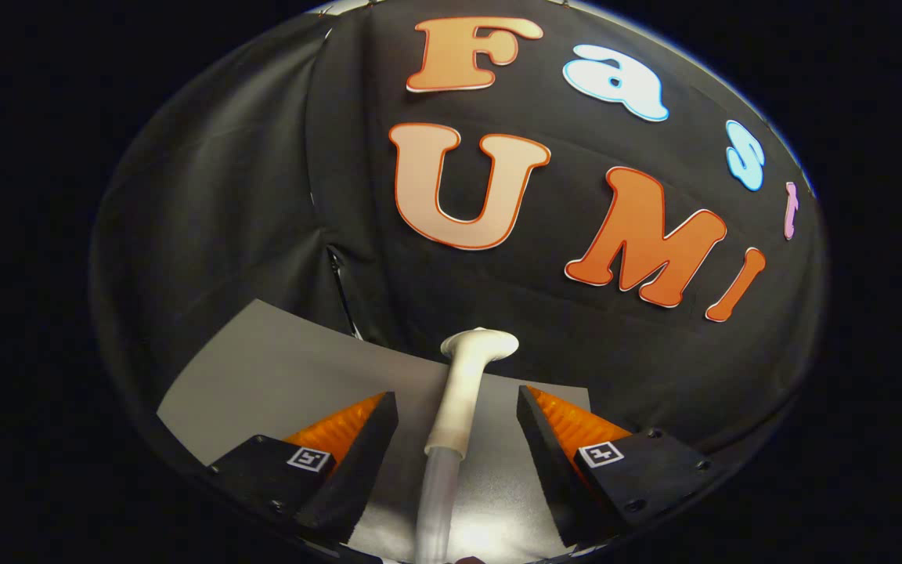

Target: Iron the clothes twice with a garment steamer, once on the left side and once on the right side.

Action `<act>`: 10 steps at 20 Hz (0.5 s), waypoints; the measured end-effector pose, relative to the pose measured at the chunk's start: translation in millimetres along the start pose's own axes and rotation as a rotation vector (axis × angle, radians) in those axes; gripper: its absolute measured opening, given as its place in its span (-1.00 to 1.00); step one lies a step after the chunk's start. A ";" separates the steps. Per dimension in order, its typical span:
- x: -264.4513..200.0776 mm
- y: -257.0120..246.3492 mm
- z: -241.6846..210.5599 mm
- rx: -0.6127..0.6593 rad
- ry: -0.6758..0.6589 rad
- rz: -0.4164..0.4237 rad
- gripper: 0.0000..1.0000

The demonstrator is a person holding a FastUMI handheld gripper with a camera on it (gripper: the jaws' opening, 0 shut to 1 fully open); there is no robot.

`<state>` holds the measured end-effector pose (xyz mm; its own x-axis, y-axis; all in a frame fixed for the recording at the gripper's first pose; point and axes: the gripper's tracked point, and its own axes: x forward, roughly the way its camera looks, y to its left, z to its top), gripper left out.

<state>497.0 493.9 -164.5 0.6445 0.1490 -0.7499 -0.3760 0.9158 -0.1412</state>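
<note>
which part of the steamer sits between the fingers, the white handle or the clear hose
The white handle lies between the open gripper fingers, untouched; the clear hose runs back below them, nearer the camera.

One gripper (pixel 457 427), and it has two black fingers (pixel 357 462), spread apart with a gap on each side of what lies between them. One white steamer (pixel 459 392) runs up that gap, ending in one flared head (pixel 481 343). One grey table (pixel 263 360) lies beneath. Each finger carries one small square marker (pixel 308 459), so two markers.
</note>
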 end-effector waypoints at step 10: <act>74.1 -8.6 -48.9 0.060 0.226 -0.015 0.95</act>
<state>515.5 478.8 -250.5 0.4820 0.0542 -0.8745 -0.3227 0.9389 -0.1196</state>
